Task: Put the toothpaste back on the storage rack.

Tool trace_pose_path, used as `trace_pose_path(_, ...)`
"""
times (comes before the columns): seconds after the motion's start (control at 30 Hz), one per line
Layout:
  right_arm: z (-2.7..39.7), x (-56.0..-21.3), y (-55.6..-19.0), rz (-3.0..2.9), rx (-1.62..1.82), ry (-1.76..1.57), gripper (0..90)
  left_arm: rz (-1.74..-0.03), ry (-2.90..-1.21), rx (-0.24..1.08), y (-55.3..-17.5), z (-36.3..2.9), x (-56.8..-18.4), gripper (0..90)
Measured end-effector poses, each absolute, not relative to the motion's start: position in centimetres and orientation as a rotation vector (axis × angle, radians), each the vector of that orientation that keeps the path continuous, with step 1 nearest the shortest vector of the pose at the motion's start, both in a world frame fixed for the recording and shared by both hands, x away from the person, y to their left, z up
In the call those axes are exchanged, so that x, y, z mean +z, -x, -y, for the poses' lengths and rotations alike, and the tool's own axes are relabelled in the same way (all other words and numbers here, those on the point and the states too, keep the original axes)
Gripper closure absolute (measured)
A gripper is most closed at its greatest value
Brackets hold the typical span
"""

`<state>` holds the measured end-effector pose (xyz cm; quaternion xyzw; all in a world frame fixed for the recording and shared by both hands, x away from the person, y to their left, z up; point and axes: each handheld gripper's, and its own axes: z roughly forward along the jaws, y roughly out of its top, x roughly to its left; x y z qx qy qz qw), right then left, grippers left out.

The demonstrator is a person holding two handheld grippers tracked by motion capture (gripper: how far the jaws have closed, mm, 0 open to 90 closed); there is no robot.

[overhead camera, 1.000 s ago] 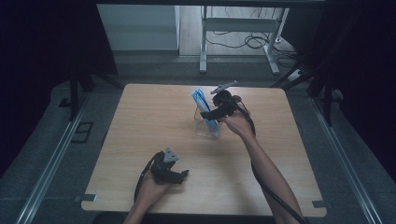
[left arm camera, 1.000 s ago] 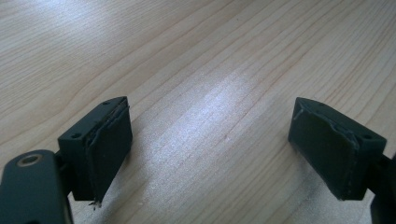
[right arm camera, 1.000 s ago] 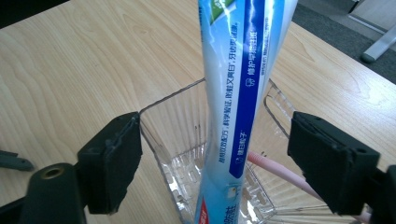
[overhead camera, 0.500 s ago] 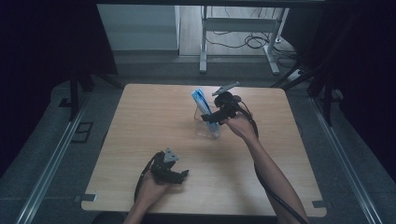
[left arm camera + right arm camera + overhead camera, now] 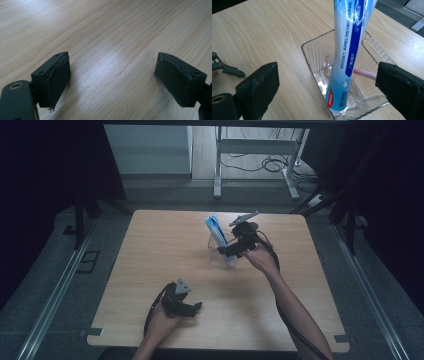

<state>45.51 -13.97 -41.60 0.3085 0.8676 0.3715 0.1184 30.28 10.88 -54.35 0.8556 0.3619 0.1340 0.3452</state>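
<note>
Change: right gripper (image 5: 327, 92) has just been opening its jaws; against the earlier high-view frames the hand sits at about the same spot beside the holder, and the tube stands in it as before.
Meaning: judged as a release. The toothpaste tube (image 5: 348, 50) looks delivered into the holder, and the placing step seems done or nearly so; what remains is likely backing the hand away.
Right gripper state: jaws spread wide, pads pressing on nothing. The tube's lower part stands in the gap between them but farther off, clear of both pads.
Tube position: upright with a slight lean, cap end down on the floor of the clear plastic holder (image 5: 317, 53). In the high view the tube (image 5: 216, 231) rises toward 11 o'clock out of the holder (image 5: 220, 255).
Tube vs. right gripper: in the high view the right gripper (image 5: 231, 249) lies just beside the holder at its 3 o'clock side, aimed toward 9 o'clock.
Other contents: a pink rod-like item (image 5: 364, 73) lies low in the holder behind the tube; cannot tell what it is.
Left gripper: at 6 o'clock on the table (image 5: 150, 245), well apart from the holder; left gripper (image 5: 112, 82) jaws spread over bare wood, holding nothing.
Risk: a sideways pull-out could clip the tube and tip it.
</note>
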Motion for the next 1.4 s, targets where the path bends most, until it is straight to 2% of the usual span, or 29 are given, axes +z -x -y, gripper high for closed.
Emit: trace_pose_path(1.4, 17.2, -41.6, -40.4, -2.510, 1.110, -0.875, 3.1, -0.943, -2.219, 0.350, -30.3, -10.9, -54.4, 13.6)
